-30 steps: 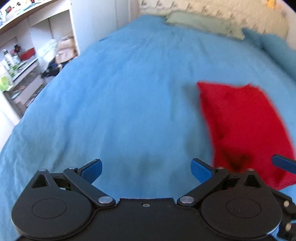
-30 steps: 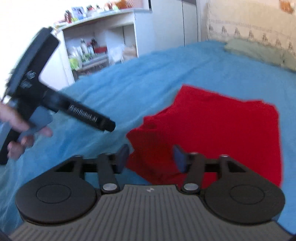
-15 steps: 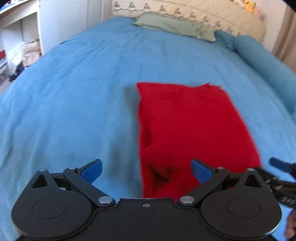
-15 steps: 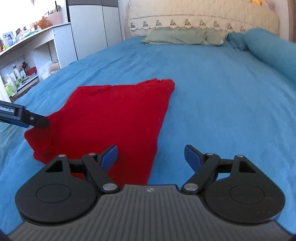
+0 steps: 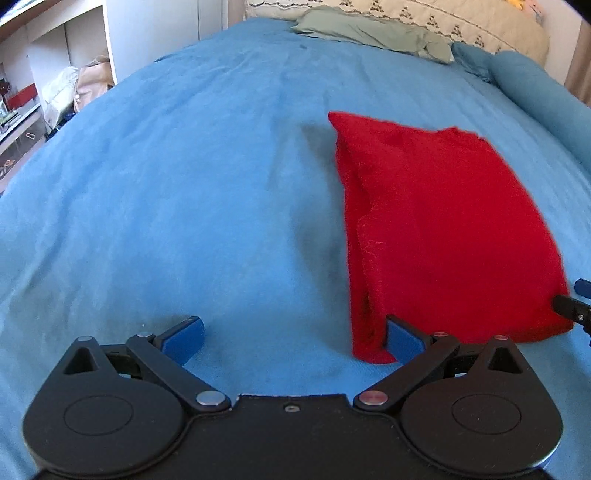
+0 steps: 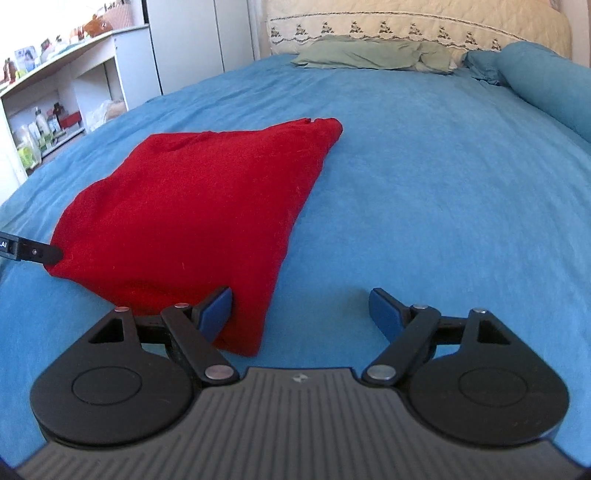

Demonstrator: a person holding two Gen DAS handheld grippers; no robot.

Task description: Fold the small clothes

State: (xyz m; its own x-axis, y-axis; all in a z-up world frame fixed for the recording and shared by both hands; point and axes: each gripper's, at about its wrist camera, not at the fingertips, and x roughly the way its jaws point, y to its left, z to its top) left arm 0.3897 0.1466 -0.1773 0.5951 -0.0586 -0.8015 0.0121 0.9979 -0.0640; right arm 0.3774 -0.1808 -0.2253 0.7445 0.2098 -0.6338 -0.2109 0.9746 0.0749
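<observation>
A red garment point(image 5: 443, 229) lies folded into a rough rectangle on the blue bedspread point(image 5: 184, 203). In the left wrist view it is to the right; my left gripper point(image 5: 291, 341) is open and empty, its right finger beside the garment's near left corner. In the right wrist view the garment point(image 6: 192, 218) is to the left; my right gripper point(image 6: 301, 314) is open and empty, its left finger at the near right corner. Each gripper's tip shows at the edge of the other's view.
A green pillow point(image 6: 369, 55) and a blue bolster point(image 6: 546, 88) lie at the head of the bed. White shelves point(image 6: 55, 107) with bottles and clutter stand to the left of the bed. A cream headboard cover point(image 6: 406, 26) is behind.
Both grippers have swung to face the garment from its near side. The right gripper has opened wider. The garment's crumpled near-left part now lies flatter.
</observation>
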